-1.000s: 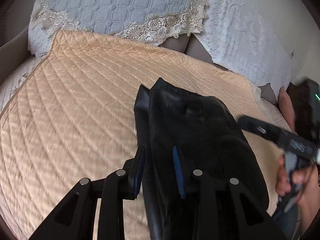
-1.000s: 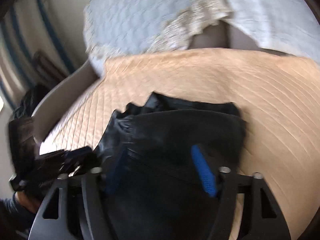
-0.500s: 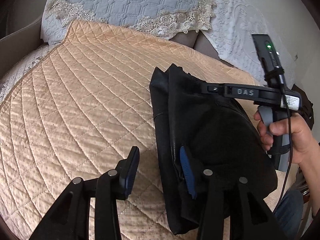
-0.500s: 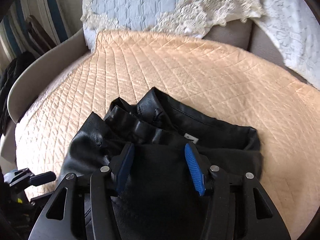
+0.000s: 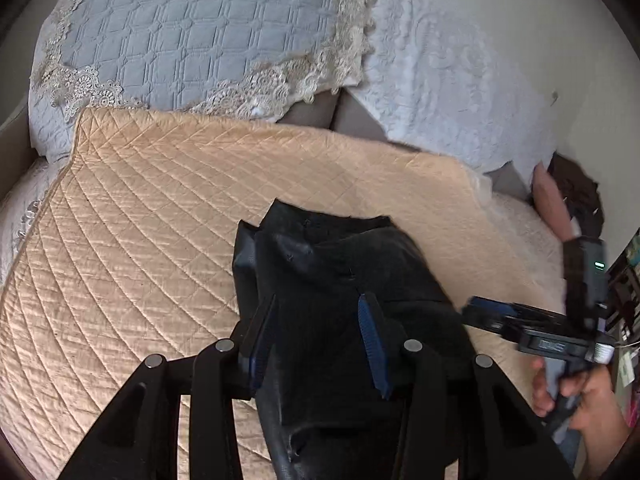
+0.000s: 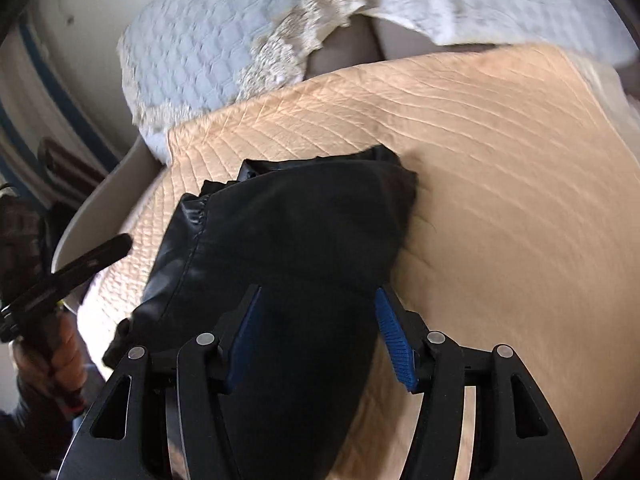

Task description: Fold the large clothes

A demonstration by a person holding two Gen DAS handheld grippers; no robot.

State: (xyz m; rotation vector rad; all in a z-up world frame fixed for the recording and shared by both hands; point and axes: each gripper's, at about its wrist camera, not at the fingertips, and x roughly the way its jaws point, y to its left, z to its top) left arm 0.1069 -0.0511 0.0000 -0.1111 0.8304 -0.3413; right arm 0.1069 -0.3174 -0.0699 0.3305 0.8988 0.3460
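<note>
A black leather-like garment (image 5: 340, 280) lies folded in a thick bundle on the peach quilted cover (image 5: 160, 208). It also shows in the right wrist view (image 6: 296, 224). My left gripper (image 5: 316, 320) is open, its blue-padded fingers straddling the near part of the bundle. My right gripper (image 6: 318, 312) is open too, its fingers spread on either side of the garment's near end. The right gripper also appears in the left wrist view (image 5: 492, 316), off the bundle's right side. Whether either gripper touches the cloth is unclear.
A grey-blue quilted pillow with lace trim (image 5: 192, 36) and a white textured pillow (image 5: 448, 72) lean at the back. The peach cover (image 6: 500, 184) spreads to the right of the bundle. A curved pale bed edge (image 6: 104, 208) runs at left.
Both grippers have swung back over the bundle. The left gripper, off to the left of it half a second ago, now straddles it. The right gripper has moved off to the bundle's right.
</note>
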